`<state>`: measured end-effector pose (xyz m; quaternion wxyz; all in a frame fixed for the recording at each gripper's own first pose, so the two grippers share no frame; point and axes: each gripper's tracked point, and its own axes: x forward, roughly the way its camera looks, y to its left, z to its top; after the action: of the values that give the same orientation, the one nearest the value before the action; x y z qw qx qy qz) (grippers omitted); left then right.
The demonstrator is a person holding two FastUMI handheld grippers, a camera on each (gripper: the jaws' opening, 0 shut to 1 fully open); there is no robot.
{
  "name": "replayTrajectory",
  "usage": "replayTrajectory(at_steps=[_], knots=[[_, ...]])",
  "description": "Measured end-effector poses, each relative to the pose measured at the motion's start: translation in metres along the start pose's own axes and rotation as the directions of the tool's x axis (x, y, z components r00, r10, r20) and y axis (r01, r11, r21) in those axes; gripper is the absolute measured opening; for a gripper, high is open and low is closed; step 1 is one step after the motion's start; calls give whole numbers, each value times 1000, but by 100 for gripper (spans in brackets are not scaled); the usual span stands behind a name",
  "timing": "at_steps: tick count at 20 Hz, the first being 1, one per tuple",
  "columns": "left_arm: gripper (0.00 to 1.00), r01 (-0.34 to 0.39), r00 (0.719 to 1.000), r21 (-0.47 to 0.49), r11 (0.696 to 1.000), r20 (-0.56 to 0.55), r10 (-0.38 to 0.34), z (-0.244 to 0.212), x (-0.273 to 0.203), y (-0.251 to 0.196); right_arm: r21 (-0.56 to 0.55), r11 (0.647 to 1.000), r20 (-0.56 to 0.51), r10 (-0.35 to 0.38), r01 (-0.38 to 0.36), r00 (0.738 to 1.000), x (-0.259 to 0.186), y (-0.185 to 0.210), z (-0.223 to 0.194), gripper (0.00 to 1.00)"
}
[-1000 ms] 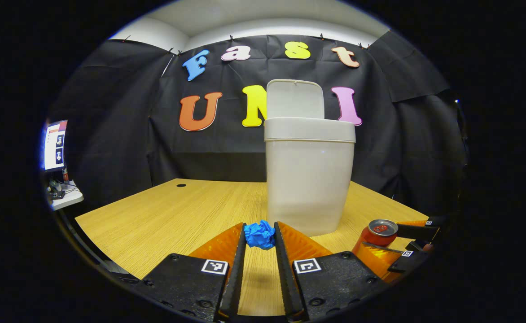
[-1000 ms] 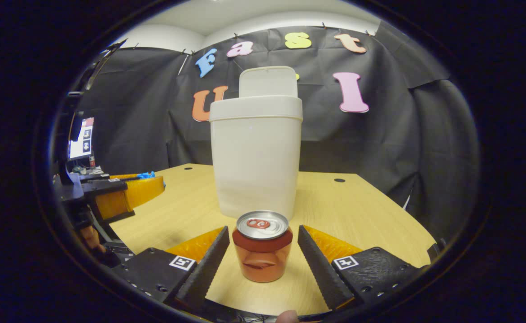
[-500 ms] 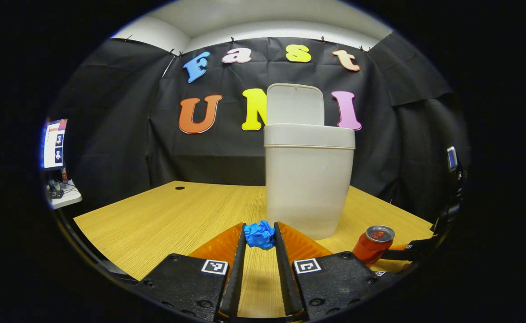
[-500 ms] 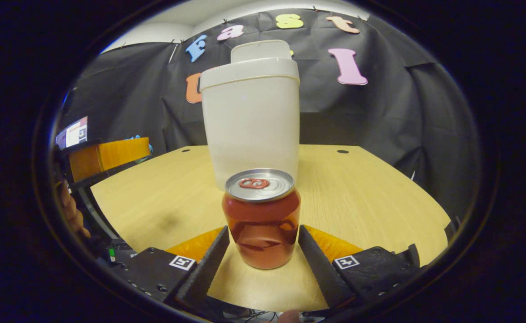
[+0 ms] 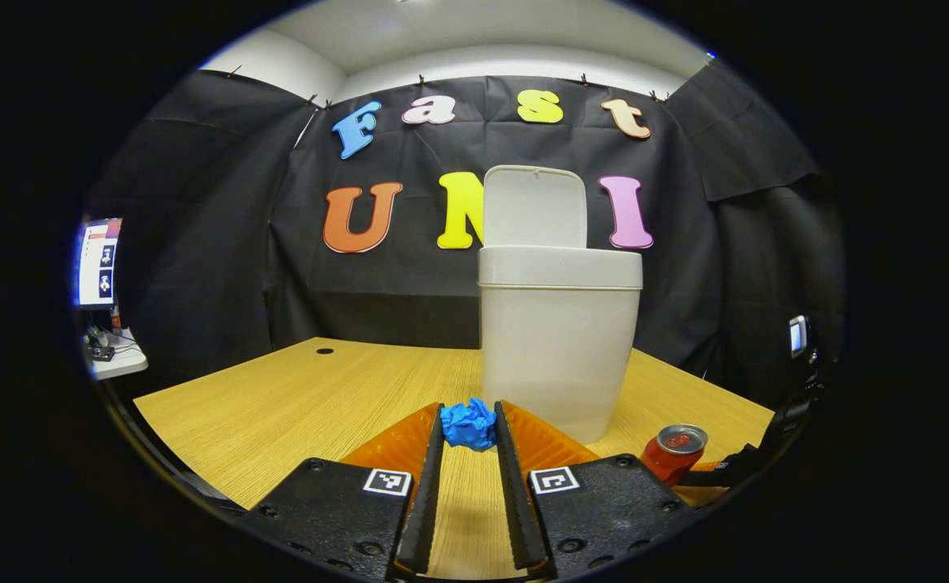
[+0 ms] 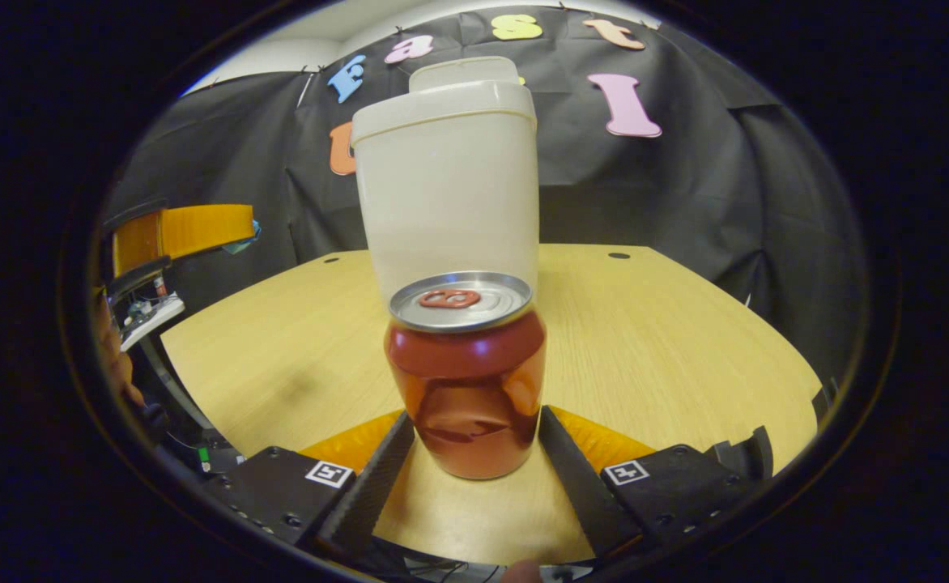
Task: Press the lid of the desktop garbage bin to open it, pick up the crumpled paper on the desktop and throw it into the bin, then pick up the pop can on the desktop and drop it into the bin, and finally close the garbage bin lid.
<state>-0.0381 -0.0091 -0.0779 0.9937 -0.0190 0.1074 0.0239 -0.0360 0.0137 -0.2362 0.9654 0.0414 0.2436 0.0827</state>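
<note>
— Where's the paper?
— The left gripper (image 5: 470, 433) is clamped on the crumpled paper (image 5: 468, 423), with the bin (image 5: 557, 340) at one o'clock, lid (image 5: 534, 207) upright; its inside is hidden.
— The can?
— The pop can (image 6: 465, 372) stands on the desk (image 6: 653, 340) between the right gripper (image 6: 474, 437) fingers, spread beside it; contact unclear.

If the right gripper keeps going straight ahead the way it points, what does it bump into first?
Most likely the pop can, which stands upright on the table right between the right gripper's open fingers. The garbage bin, lid up, is next in line behind it; the gap between them is hard to judge.
</note>
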Motion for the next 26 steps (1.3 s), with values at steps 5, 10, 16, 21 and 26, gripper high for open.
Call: replayTrajectory(at_steps=[5, 10, 16, 21, 26], knots=[[39, 1, 1000, -1, 1000, 25, -1, 12, 2, -3, 14, 1000, -6, 2, -2, 1000, 1, -1, -2, 93], [39, 9, 998, 3, 1000, 55, -10, 29, 5, -7, 37, 999, 23, 34, -34, 999, -8, 1, 6, 82], [39, 7, 989, 7, 1000, 145, -8, 86, 19, -6, 49, 997, 85, 47, -52, 995, -24, -5, 30, 81], [39, 14, 973, 40, 999, 232, -23, 143, 38, -12, 12, 999, 127, 29, -31, 991, -38, -22, 47, 82], [39, 95, 967, 25, 995, 234, -98, 177, 63, -35, -11, 1000, 144, 13, -11, 989, -46, -35, 52, 82]])
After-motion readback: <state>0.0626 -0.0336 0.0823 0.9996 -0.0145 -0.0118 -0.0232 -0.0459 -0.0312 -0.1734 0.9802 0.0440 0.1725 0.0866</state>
